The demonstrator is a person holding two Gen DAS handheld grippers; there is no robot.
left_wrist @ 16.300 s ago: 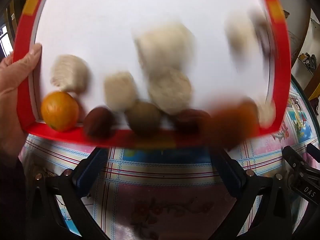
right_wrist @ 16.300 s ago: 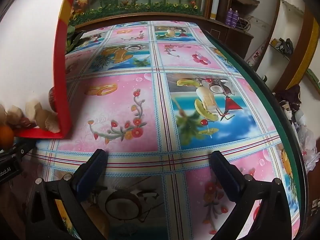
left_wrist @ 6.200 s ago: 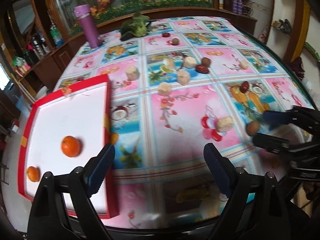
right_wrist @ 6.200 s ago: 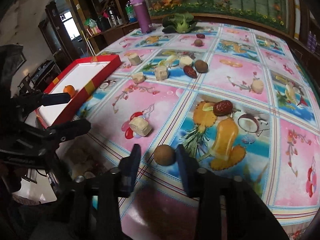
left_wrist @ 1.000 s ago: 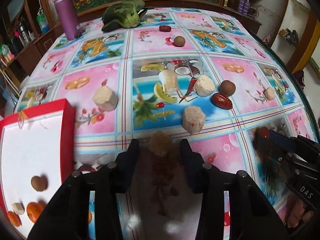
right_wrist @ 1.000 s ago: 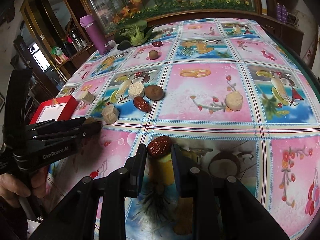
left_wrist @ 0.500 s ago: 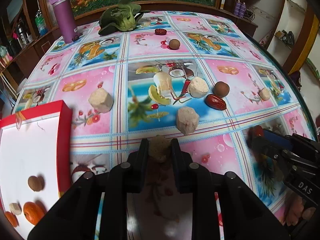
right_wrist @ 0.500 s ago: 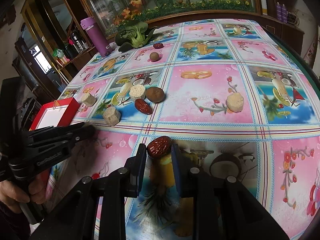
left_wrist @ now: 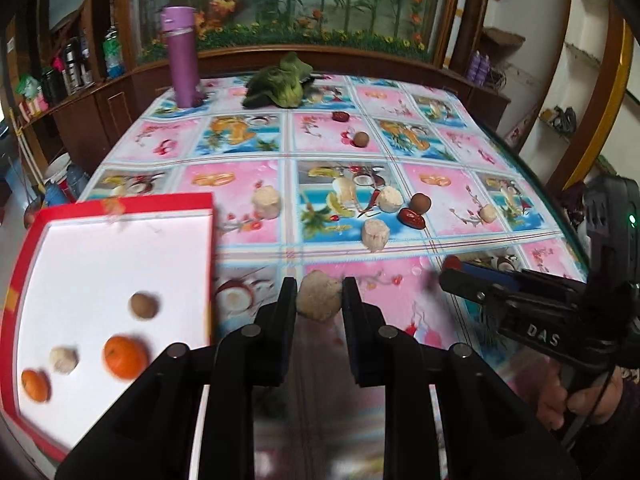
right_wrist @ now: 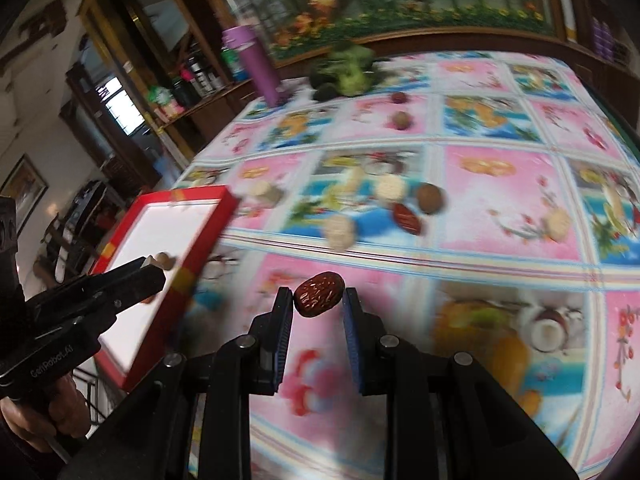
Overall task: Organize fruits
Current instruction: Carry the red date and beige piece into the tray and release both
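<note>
Both mounted on wrists, close above the near edge of the counter [left_wrist: 248, 184], looking obliquely down toward the far cabinet. Left view nearer the red tray [left_wrist: 208, 248]; both share tray [right_wrist: 208, 236], purple bottle [left_wrist: 182, 56] [right_wrist: 256, 64], scattered fruits.

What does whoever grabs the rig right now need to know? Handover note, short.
Left hand-held gripper: shut on a beige, rough-surfaced fruit chunk, lifted off the table.
Right hand-held gripper: shut on a wrinkled dark-red date, also lifted.
Red-rimmed white tray at the table's left edge holds two oranges, one brown round fruit and one beige piece.
Done: those four are in the tray.
Left: drop both held pieces in the tray, then collect what lies on the flowered tablecloth: several beige chunks, two brown round fruits, two dates.
</note>
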